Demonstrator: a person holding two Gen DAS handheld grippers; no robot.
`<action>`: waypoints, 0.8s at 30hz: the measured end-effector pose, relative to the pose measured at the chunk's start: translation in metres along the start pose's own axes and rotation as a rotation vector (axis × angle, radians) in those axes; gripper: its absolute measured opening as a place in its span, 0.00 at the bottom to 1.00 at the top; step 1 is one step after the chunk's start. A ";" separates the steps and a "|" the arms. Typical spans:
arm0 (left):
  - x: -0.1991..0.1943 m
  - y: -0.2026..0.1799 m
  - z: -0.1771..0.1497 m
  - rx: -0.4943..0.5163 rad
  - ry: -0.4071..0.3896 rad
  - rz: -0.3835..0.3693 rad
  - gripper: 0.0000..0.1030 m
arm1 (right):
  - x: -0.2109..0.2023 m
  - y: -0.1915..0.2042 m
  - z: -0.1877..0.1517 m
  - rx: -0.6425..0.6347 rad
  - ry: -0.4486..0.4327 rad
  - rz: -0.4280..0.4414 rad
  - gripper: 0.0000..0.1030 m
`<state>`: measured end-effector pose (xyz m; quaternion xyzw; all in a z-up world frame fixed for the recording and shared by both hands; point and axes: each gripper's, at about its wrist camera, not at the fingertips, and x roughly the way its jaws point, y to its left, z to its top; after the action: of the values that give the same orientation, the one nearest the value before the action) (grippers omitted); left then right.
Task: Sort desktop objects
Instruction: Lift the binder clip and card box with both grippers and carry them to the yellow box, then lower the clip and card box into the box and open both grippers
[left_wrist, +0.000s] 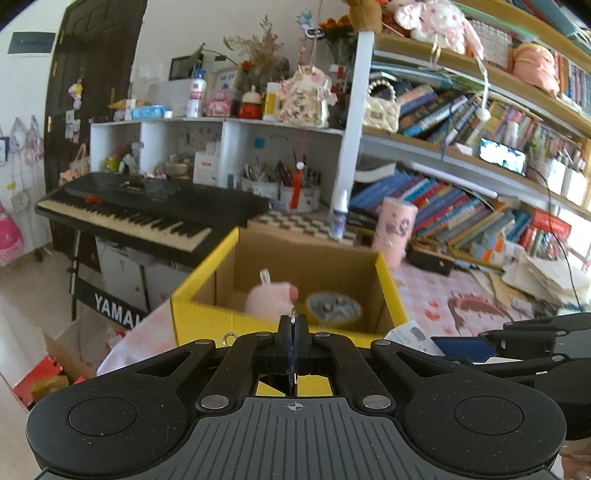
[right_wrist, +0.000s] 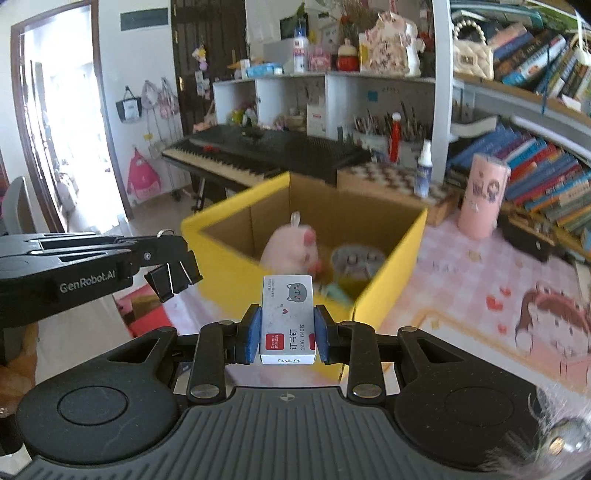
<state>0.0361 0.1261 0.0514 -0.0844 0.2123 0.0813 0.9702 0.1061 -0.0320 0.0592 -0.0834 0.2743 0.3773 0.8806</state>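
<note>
A yellow cardboard box (left_wrist: 207, 321) (right_wrist: 391, 251) stands open on the pink tablecloth; inside are a pink plush toy (left_wrist: 269, 299) (right_wrist: 291, 247) and a round tin (left_wrist: 334, 306) (right_wrist: 354, 258). My left gripper (left_wrist: 293, 328) is shut on a black binder clip (right_wrist: 173, 277), whose wire loop (left_wrist: 293, 314) sticks up between the pads; it hovers at the box's near left side. My right gripper (right_wrist: 287, 332) is shut on a white staple box with a cat picture (right_wrist: 287, 314), held just before the box's near corner. The right gripper also shows in the left wrist view (left_wrist: 480, 349).
A pink cylinder (left_wrist: 395, 229) (right_wrist: 482, 192) and a small spray bottle (left_wrist: 340, 214) (right_wrist: 423, 170) stand behind the box. A black keyboard (left_wrist: 147, 206) is at the back left. Bookshelves (left_wrist: 461, 155) fill the right. Papers (left_wrist: 535, 277) lie at the right.
</note>
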 end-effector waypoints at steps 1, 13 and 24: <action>0.005 -0.001 0.004 -0.003 -0.007 0.004 0.00 | 0.003 -0.005 0.005 -0.004 -0.006 0.006 0.27; 0.064 -0.019 0.026 -0.028 -0.001 0.048 0.00 | 0.060 -0.046 0.040 -0.097 0.022 0.046 0.27; 0.109 -0.030 0.023 -0.021 0.084 0.044 0.00 | 0.100 -0.063 0.037 -0.196 0.111 0.075 0.27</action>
<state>0.1486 0.1148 0.0301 -0.0934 0.2539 0.1014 0.9574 0.2225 -0.0010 0.0318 -0.1796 0.2872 0.4298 0.8370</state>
